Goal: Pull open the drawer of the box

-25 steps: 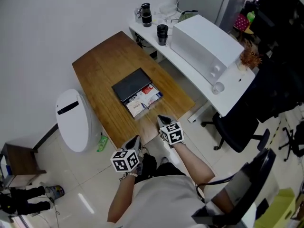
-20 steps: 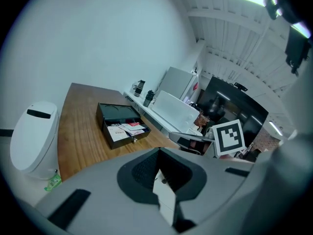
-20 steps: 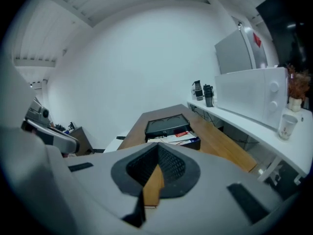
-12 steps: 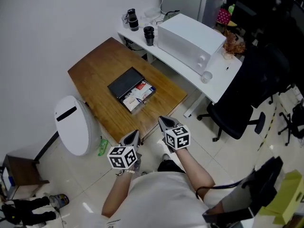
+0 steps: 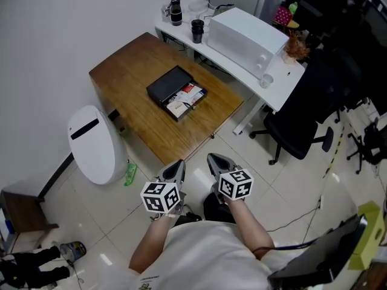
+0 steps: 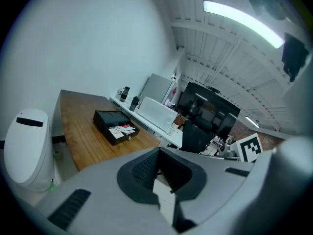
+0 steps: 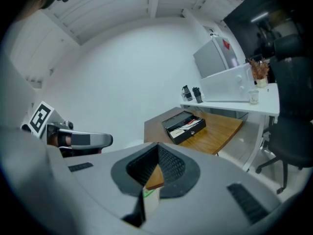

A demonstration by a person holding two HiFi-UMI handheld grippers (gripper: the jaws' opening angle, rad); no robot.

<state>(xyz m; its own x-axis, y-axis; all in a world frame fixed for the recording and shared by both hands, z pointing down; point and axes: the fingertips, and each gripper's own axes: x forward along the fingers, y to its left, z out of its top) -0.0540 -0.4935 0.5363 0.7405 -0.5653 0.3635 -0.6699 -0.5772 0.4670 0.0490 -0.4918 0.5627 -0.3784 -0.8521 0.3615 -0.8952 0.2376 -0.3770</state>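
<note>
A black box lies on the wooden table. Its drawer stands pulled out toward the table's right edge, with papers showing inside. My left gripper and right gripper hang side by side over the tiled floor, well short of the table and touching nothing. Both are shut with nothing between the fingers. The left gripper view shows the box far ahead beyond the left gripper. Beyond the right gripper, the right gripper view shows the open drawer.
A white bin stands by the table's near-left corner, with a green bottle on the floor beside it. A white desk behind the table carries a large white case and dark cups. A black office chair is at right.
Both grippers have drawn back from the table's near edge and now hang over the floor. The table and box look farther off. The drawer stays open.
</note>
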